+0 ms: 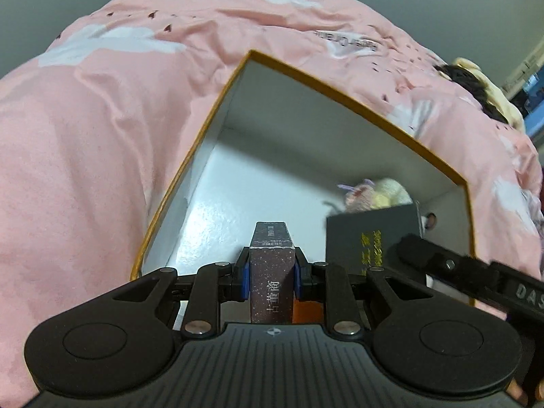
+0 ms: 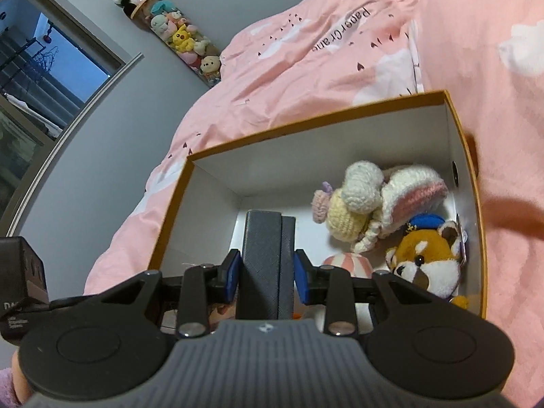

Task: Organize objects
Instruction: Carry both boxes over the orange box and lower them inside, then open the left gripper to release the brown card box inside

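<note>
My left gripper (image 1: 271, 273) has its blue-padded fingers (image 1: 243, 280) pinching a slim speckled purple carton (image 1: 272, 282), upright, rectangular, with pale characters printed on its face. It hangs over the near end of an open cardboard box (image 1: 217, 108) with an orange rim and glossy white interior. My right gripper (image 2: 268, 273) has its fingers (image 2: 232, 275) pressed on a dark grey textured case (image 2: 263, 255), flat-sided, held on edge inside the same box. Right of it lie a crocheted doll (image 2: 360, 200), cream and pink yarn, and a plush fox (image 2: 425, 258). The box sits on a wrinkled pink bed cover (image 2: 306, 68).
</note>
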